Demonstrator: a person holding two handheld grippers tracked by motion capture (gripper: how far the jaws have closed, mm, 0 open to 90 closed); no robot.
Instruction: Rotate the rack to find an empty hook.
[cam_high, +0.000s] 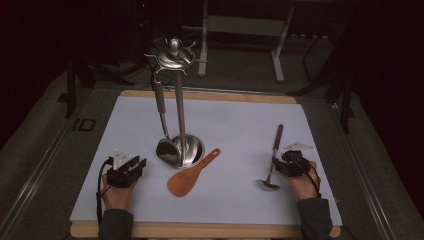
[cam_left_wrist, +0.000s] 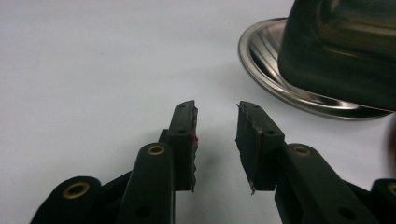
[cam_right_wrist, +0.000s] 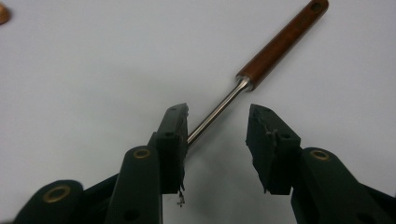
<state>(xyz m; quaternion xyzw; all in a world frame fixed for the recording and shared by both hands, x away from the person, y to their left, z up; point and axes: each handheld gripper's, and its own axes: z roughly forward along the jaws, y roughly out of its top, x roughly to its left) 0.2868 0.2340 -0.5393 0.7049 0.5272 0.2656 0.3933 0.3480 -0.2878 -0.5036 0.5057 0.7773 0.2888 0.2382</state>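
Bright light falls from above onto the white mat (cam_high: 235, 200), while the room behind it sinks into near black. The high view is soft and slightly grainy. Glare streaks the steel stand base (cam_left_wrist: 280, 86) in the left gripper view (its nearest curves blurred). In both gripper views the black jaws are underexposed, and a faint soft shadow spreads on the mat beneath them

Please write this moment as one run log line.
left gripper: open, idle | right gripper: open around small ladle shaft | wooden spatula: on table
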